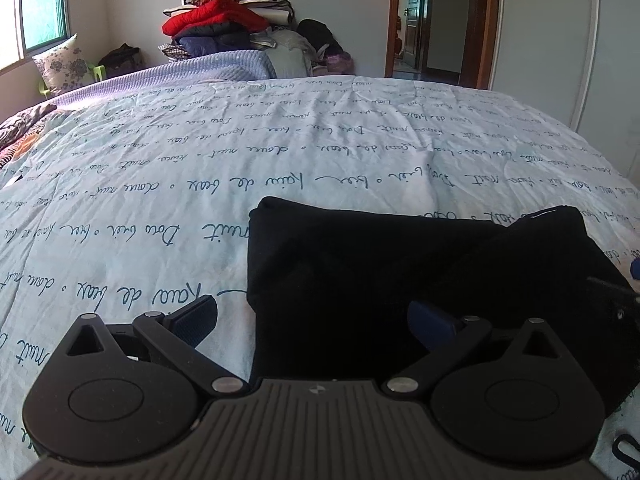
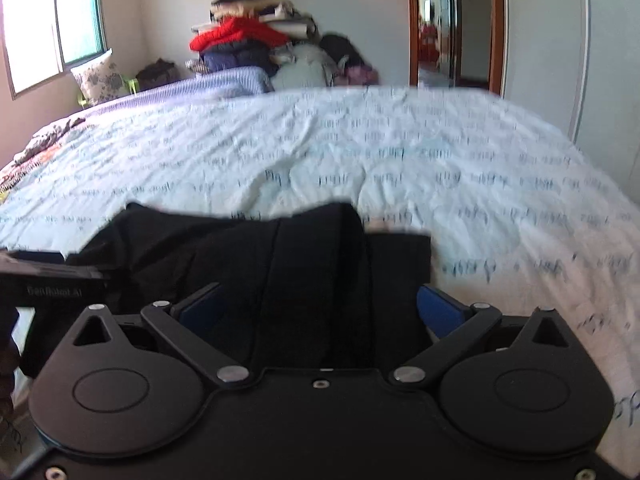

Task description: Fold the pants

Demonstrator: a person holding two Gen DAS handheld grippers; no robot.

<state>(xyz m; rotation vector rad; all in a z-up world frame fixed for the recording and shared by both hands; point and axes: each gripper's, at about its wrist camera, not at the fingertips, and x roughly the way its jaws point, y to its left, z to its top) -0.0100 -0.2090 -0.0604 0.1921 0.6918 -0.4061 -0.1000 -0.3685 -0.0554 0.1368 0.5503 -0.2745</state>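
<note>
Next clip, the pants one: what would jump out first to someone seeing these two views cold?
The black pants, already folded into a compact bundle, lie on the pale script-printed bedspread just ahead of both open hand-held grippers, left and right. Beyond the bed, a tall clothes pile with a red garment stands against the far wall.

Bed cover (image 1: 320, 152) lies bare from 9 round to 2 o'clock, free passage w/ no obstacles. Black pants (image 1: 400, 272) bundle blocks 5 o'clock, just ahead of left gripper (image 1: 316, 320). Clothes pile (image 1: 224, 20) walls off far edge at 12. Right gripper (image 2: 320, 312) has bare cover from 1 to 4.
</note>
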